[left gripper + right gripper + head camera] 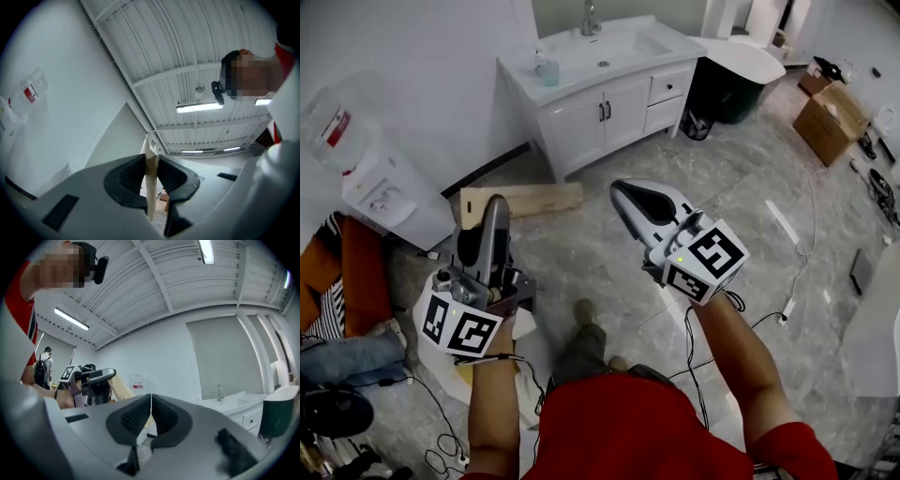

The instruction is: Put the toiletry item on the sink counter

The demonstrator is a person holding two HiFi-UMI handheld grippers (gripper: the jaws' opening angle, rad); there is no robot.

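1. Head view: the left gripper (494, 211) was clamped on one end of a long tan box (534, 200), the toiletry item. The rest of the box stuck out toward 3 o'clock over the floor. The right gripper (626, 195) hung apart from it at 3 o'clock. The sink counter (670, 44) stood well away at 12 o'clock, with a bottle (547, 67) near its left end. This looked like the carrying step. The next move called for walking closer, bringing the box over a bare part of the counter, and only then loosening the jaws.

2. Left gripper view: the jaws stood only slightly apart, pressing on the thin tan edge of the box, seen end-on. The camera pointed up at the ceiling, so the counter was out of sight, and no print on the box could be read.

3. Right gripper view: the jaws were together with tips touching, gripping nothing. Something clear and crumpled low behind the pads could not be made out. The counter lay at 3 o'clock.
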